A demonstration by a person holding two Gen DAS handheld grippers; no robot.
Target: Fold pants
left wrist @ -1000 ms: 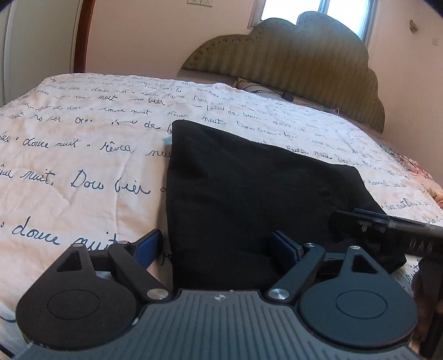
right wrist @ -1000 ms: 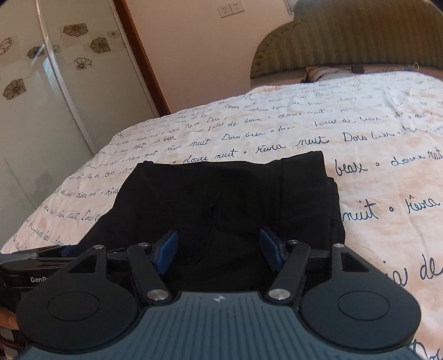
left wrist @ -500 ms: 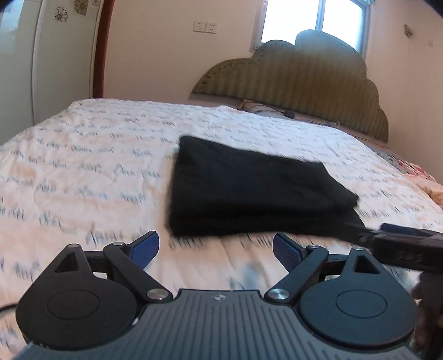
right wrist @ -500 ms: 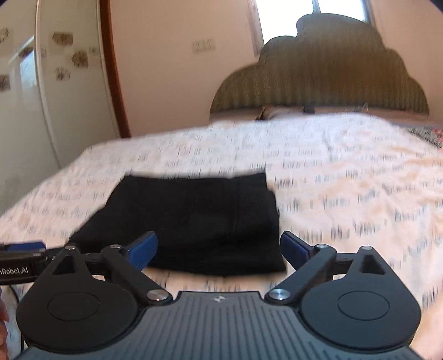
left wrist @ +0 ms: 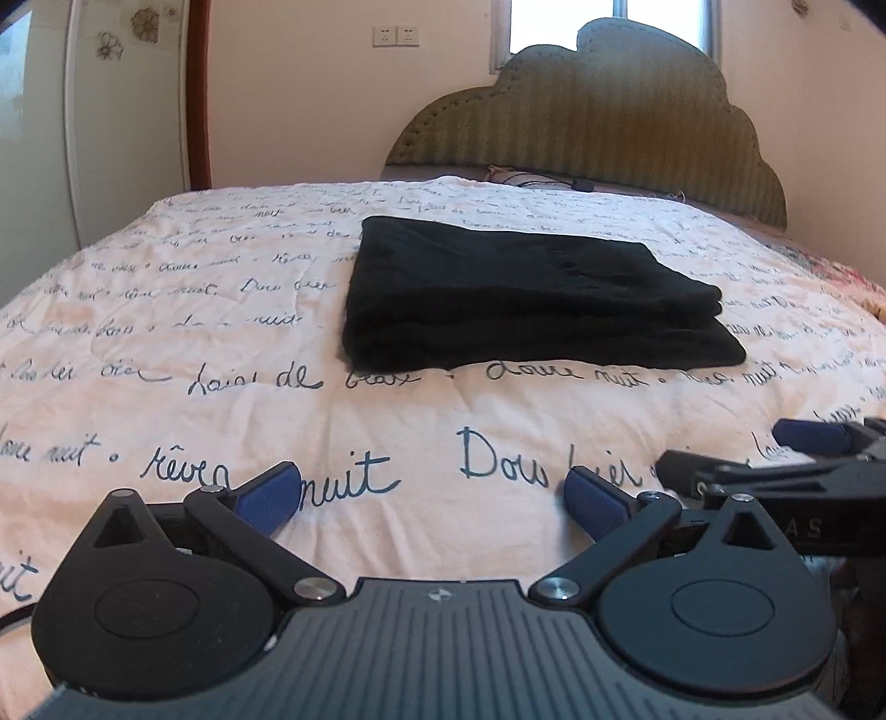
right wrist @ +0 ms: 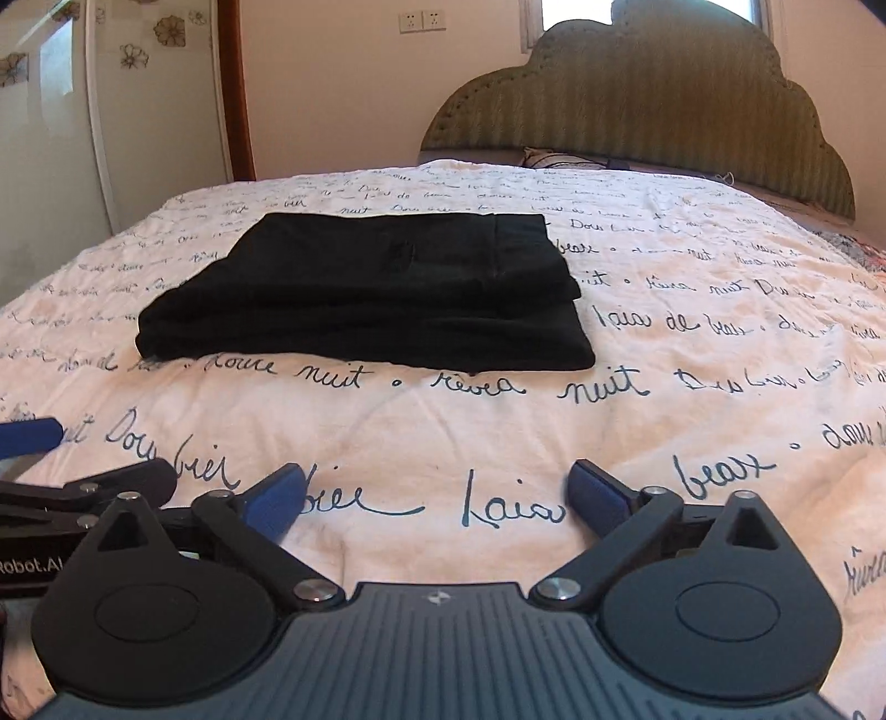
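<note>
**Resting on the bed, folded up**

Lying flat in the middle of the bed cover are the black pants, folded into a neat, soft, thick rectangle with layers showing at the near edge. Nothing lies between them and the tools.

The left gripper hangs over bare cover, well apart from the pants. Its jaws are opening wide, with nothing between them. The right gripper is the same: jaws opening, nothing inside. Each has blue pads on black arms.

The cover is pale and puffy, with dark curly writing such as "nuit" and "de". Behind stands a green, striped headboard with a bumpy cloud shape. A flowered wardrobe door is at the left, and two wall sockets sit high up.
</note>
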